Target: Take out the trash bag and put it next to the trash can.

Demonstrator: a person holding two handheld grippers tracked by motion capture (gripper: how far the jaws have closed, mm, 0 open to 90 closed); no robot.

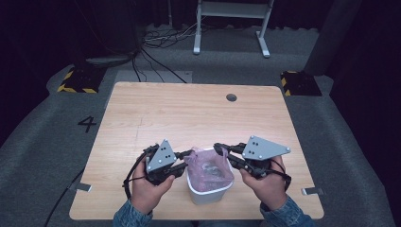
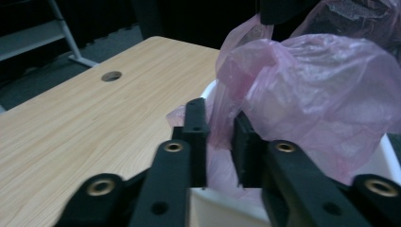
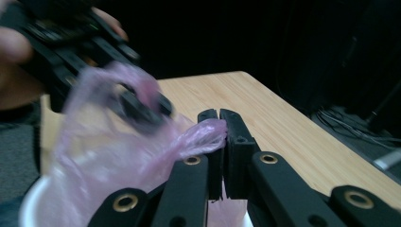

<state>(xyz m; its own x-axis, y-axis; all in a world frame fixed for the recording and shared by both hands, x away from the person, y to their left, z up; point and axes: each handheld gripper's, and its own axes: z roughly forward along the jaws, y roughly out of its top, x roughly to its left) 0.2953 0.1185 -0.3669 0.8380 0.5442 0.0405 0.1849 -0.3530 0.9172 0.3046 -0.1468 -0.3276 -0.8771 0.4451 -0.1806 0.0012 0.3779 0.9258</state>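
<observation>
Both grippers are clamped on the pink bag (image 1: 208,166) right now: the left gripper (image 2: 220,137) has its jaws pinched on a fold of film at the bag's near edge, and the right gripper (image 3: 219,127) is squeezed shut on a twisted bit of the opposite edge. The bag sits inside a white tub (image 1: 208,193) near the front edge of the table (image 1: 189,113), between the two hands, with its mouth bunched up above the rim. Looks to me like they're spreading the bag open as a liner. This stuff is super thin and floppy, basically weightless, so it won't hold any shape by itself and it'll slide out of a loose pinch. It also tears easily if you yank. I'd say grab it right at the rim, on opposite sides like it is here, with a doubled-over bit between the jaws so there's something to bite on. The tub is light too, so it might lift or skid if the pull goes upward.
</observation>
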